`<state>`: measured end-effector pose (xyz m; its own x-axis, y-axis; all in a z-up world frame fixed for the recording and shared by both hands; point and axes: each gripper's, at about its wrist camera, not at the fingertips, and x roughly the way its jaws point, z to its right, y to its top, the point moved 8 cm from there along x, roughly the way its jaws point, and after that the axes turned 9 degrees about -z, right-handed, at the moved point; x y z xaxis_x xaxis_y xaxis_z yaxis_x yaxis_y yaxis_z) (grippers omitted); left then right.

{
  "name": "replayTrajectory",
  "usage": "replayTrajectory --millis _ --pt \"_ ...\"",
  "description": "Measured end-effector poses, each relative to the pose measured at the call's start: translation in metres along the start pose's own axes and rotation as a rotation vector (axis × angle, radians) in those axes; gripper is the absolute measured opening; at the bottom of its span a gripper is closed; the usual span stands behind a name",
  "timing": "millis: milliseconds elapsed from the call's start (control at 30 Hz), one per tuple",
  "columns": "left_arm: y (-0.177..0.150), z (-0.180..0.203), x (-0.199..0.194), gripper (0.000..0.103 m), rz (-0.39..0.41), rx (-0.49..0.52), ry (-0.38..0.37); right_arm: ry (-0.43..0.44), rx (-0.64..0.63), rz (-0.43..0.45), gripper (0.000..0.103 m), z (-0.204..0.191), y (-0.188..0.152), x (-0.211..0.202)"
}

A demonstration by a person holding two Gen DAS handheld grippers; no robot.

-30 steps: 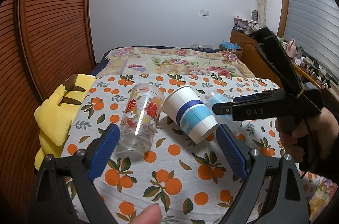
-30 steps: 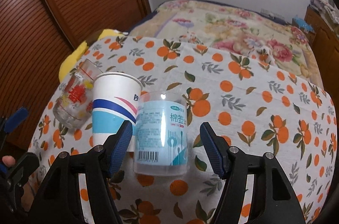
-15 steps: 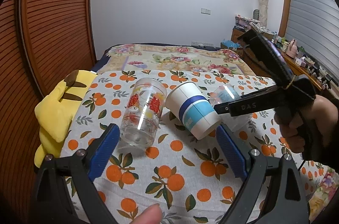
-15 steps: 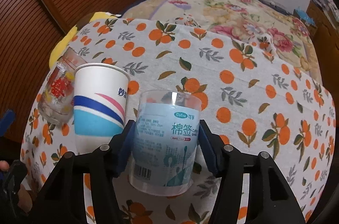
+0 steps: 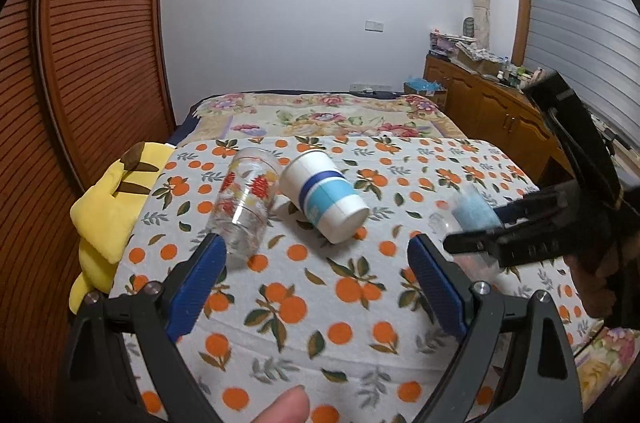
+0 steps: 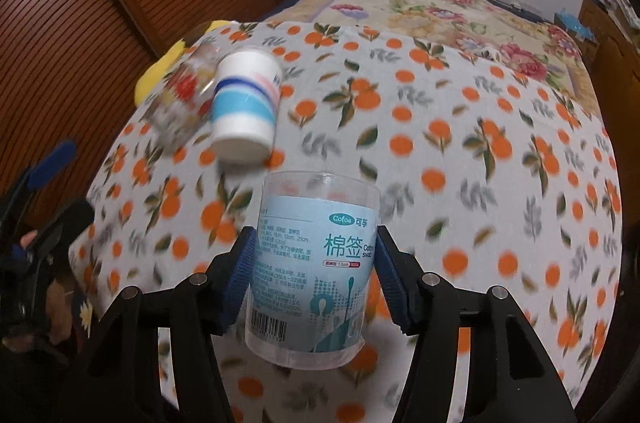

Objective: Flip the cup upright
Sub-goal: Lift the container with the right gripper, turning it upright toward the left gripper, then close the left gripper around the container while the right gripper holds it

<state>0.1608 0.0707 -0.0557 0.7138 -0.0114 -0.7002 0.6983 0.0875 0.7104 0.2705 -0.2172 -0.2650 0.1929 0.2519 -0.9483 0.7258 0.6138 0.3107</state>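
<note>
My right gripper [image 6: 314, 273] is shut on a clear plastic cotton-swab cup [image 6: 312, 263] with a light blue label and holds it lifted off the orange-print tablecloth [image 6: 460, 151]. In the left wrist view this cup [image 5: 470, 215] is blurred at the right, in the right gripper [image 5: 504, 239]. A white paper cup [image 5: 324, 197] with blue bands and a clear printed glass [image 5: 246, 201] lie on their sides at the left. My left gripper [image 5: 316, 275] is open and empty, above the cloth in front of them.
A yellow plush toy [image 5: 108, 207] lies at the table's left edge. A bed [image 5: 320, 115] with a floral cover stands behind the table. A wooden slatted wall [image 5: 92, 43] is on the left, a wooden cabinet [image 5: 492, 111] on the right.
My right gripper closed on the cotton-swab cup, lifted it and drew it away to the right of the paper cup. My left gripper pulled back a little and stayed open.
</note>
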Motion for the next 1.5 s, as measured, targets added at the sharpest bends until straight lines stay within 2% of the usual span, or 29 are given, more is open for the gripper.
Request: replayTrajectory --millis 333,767,833,900,1100,1300,1500 --pt "-0.023 0.019 -0.016 0.093 -0.013 0.02 -0.006 0.011 0.045 0.0 0.059 -0.003 -0.049 0.008" --pt "-0.031 0.024 -0.007 0.093 -0.061 0.007 -0.008 0.02 0.033 0.001 0.062 -0.014 -0.055 0.019" --pt "-0.031 0.026 -0.005 0.093 -0.065 0.008 -0.011 0.021 0.028 0.01 0.069 -0.014 -0.057 0.016" --pt "-0.03 0.029 -0.004 0.093 -0.068 0.007 -0.016 0.019 0.026 0.017 0.072 -0.013 -0.06 0.012" --pt "-0.026 0.046 -0.001 0.093 -0.085 0.021 -0.034 0.029 0.017 0.06 0.072 -0.011 -0.069 -0.009" --pt "-0.02 0.069 0.003 0.093 -0.107 0.054 -0.053 -0.009 0.018 0.111 0.073 0.0 -0.084 -0.034" --pt "-0.018 0.097 0.017 0.093 -0.175 0.085 -0.1 -0.039 0.038 0.157 0.073 0.019 -0.099 -0.052"
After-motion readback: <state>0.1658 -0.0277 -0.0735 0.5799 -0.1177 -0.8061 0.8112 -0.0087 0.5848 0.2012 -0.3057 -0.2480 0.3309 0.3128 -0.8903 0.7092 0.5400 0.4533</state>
